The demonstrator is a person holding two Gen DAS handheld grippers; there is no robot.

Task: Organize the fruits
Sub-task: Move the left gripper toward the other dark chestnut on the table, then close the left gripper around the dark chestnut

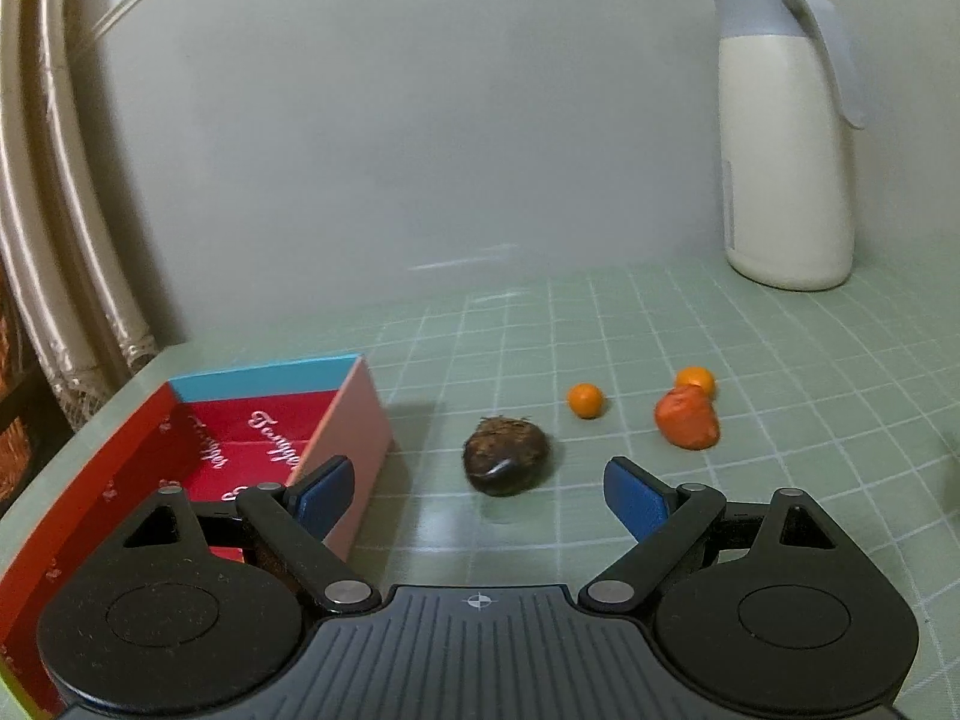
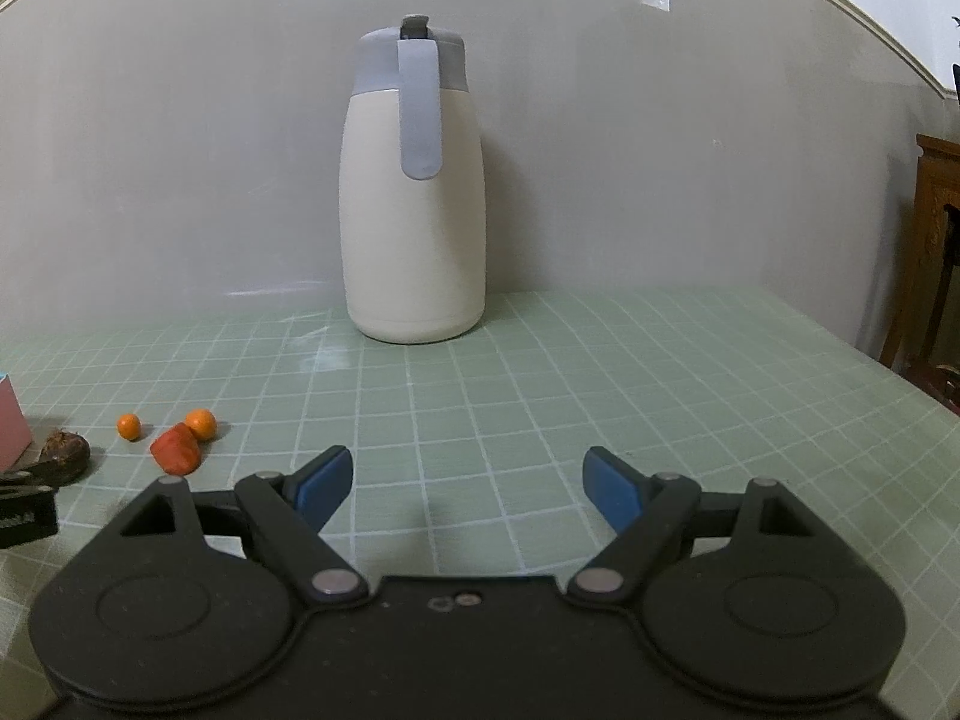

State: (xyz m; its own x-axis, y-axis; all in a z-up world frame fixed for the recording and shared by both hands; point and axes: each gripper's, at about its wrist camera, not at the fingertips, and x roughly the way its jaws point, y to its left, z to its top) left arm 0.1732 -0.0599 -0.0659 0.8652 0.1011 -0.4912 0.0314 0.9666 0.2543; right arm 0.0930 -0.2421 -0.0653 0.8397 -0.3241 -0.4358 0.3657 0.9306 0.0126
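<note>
Your left tool (image 1: 480, 495) tilts down, spread wide, empty, nearing one brown fruit (image 1: 506, 455). Right tool (image 2: 465, 489) likewise spread, empty. Two oranges (image 1: 585, 400), one red fruit (image 1: 687, 418), one box (image 1: 264, 450).

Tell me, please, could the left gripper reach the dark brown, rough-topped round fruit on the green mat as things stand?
Probably yes: the left gripper is open, the dark brown fruit lies just ahead between its fingers, and nothing blocks it.
</note>
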